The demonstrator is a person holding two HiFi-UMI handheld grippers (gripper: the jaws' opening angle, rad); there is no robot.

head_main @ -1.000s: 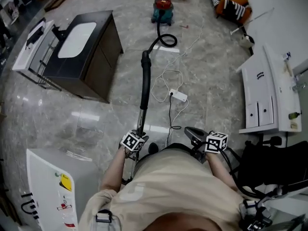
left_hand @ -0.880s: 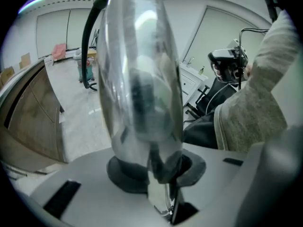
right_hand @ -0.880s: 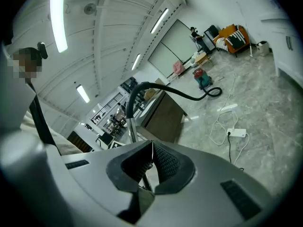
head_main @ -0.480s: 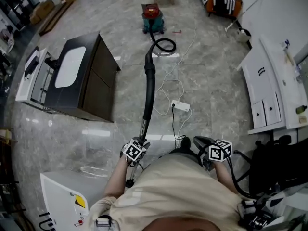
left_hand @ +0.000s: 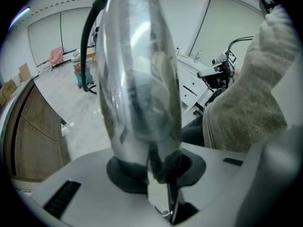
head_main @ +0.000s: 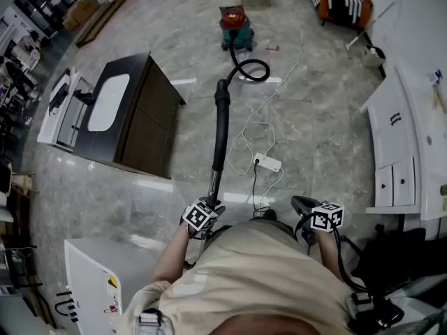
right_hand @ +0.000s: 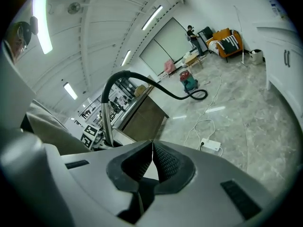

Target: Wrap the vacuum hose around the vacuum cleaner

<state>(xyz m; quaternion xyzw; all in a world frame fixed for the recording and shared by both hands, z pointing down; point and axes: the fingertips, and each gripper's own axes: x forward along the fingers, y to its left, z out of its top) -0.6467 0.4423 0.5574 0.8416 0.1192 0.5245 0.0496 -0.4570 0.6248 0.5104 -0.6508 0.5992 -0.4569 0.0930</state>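
Note:
A red and teal vacuum cleaner (head_main: 235, 24) stands far off on the marble floor. Its black hose (head_main: 222, 127) loops beside it and runs back toward me, ending in a shiny metal tube (head_main: 212, 185). My left gripper (head_main: 204, 223) is shut on that metal tube (left_hand: 140, 74), which fills the left gripper view. My right gripper (head_main: 316, 230) is shut with nothing between its pads (right_hand: 161, 162). The right gripper view shows the tube (right_hand: 107, 126), the arching hose (right_hand: 142, 82) and the vacuum cleaner (right_hand: 188, 81) in the distance.
A dark cabinet with a white basin (head_main: 126, 117) stands to the left. A white power strip (head_main: 267, 162) with loose cables lies on the floor near the hose. White cupboards (head_main: 408, 145) line the right side. A white appliance (head_main: 94, 278) stands at lower left.
I have walked toward the vacuum cleaner with the tube in my left gripper: the cabinet and power strip have slid nearer. Both grippers have shifted a little to the right in the head view.

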